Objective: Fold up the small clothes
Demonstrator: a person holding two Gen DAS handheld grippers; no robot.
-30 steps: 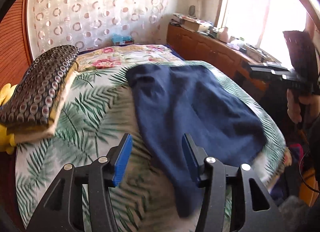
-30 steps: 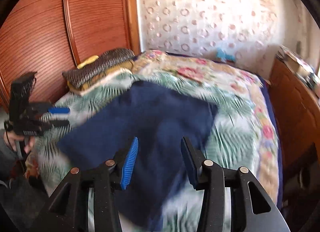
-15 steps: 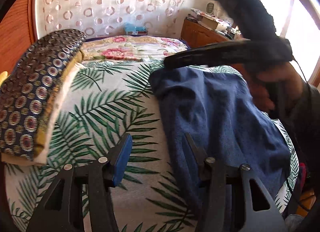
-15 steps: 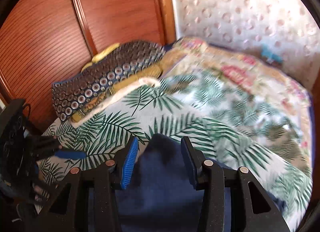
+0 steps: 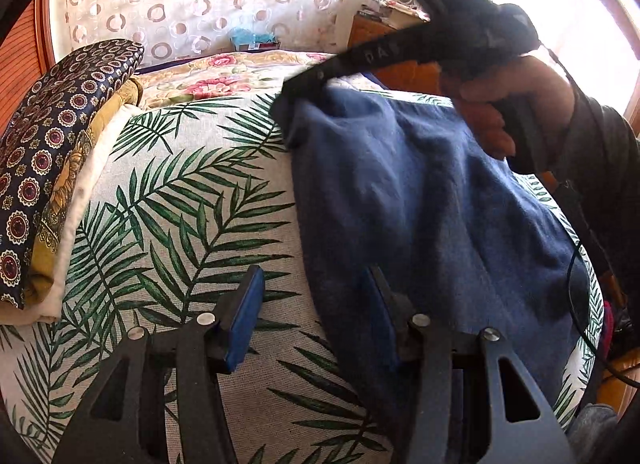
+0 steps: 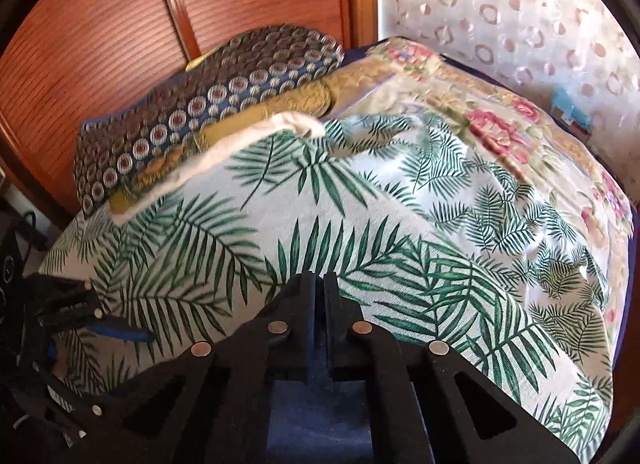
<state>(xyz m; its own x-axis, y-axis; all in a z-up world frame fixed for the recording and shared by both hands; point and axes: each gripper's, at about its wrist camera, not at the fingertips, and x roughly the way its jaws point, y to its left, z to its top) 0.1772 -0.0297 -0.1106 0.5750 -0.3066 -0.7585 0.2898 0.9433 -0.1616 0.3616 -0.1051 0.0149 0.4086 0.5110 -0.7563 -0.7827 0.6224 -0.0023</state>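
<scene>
Blue garment [image 5: 420, 200] x1: right tongs [image 6: 323, 284] clamped on its corner, left tongs [image 5: 316, 304] half-open, empty.

Right gripper [image 6: 320, 284] has swung across the bed and snapped closed on the far corner of the blue garment [image 5: 420, 200]; left gripper [image 5: 316, 304] has dipped closer.
</scene>
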